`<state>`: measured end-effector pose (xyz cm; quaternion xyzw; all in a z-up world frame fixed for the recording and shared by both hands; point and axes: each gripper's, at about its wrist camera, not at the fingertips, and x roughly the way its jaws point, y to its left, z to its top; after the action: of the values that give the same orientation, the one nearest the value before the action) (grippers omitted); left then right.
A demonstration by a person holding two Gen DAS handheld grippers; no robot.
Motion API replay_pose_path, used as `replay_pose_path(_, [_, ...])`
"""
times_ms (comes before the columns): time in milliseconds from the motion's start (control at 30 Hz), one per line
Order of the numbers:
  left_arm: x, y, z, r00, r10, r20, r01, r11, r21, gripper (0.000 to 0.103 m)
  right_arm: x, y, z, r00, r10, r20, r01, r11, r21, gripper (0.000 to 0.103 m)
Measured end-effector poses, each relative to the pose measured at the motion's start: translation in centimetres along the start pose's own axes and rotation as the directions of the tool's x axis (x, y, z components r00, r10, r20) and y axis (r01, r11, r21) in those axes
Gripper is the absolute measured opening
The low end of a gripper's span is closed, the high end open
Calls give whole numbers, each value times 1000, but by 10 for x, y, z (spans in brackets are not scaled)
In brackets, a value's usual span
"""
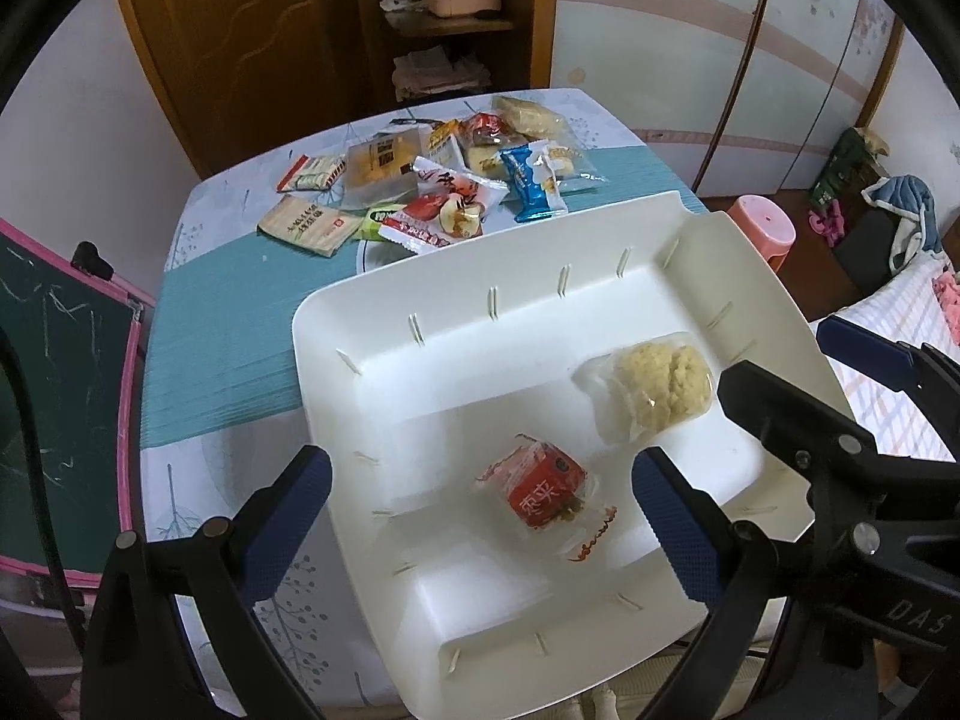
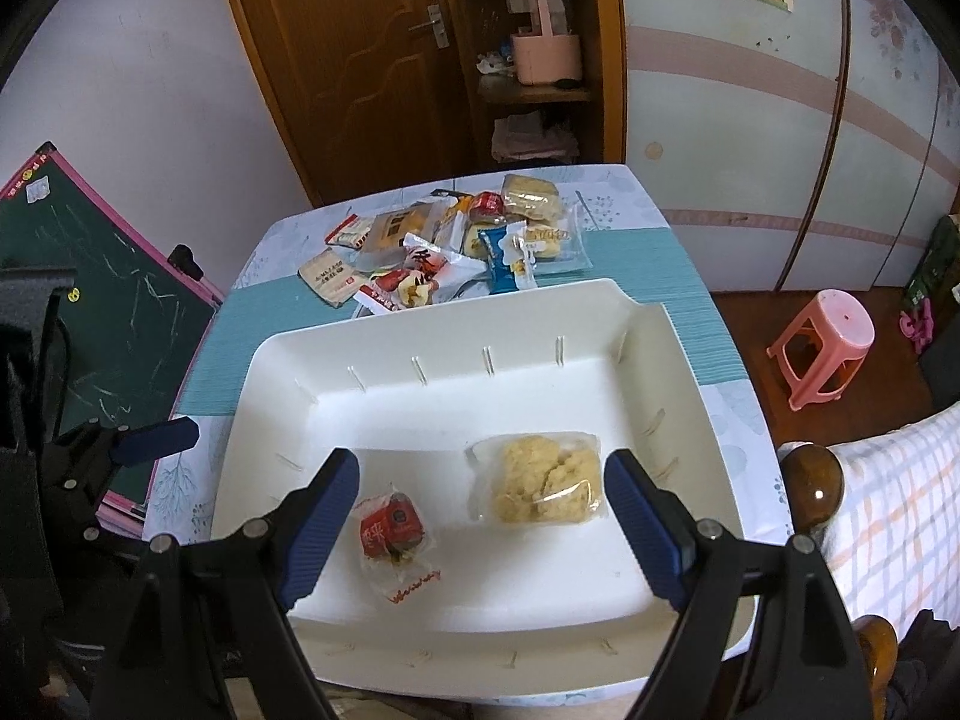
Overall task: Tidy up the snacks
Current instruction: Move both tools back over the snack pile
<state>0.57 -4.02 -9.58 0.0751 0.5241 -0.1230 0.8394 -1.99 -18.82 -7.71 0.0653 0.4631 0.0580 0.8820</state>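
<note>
Jaws: we see both grippers, left gripper [image 1: 480, 531] and right gripper [image 2: 480, 531], spread, holding nothing.
Tray [image 2: 420, 414]: holds two snacks.
Pile [image 2: 444, 252]: far desk end, beyond tray, straight ahead of both; right seems marginally nearer.

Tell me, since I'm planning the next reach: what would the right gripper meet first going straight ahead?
Probably the clear-wrapped yellow snack in the white tray; the open right gripper points roughly at it, though depth is unclear.
</note>
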Motion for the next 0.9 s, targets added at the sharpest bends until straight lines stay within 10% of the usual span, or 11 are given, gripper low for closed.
replay_pose_path(533, [0, 42, 12, 992, -113, 57, 117, 991, -64, 95, 22, 17, 27, 999, -13, -44, 11, 999, -35, 85])
replay_pose_path(900, [-42, 125, 83, 973, 81, 218, -54, 991, -126, 95, 30, 30, 104, 1000, 3, -30, -5, 997, -71, 84])
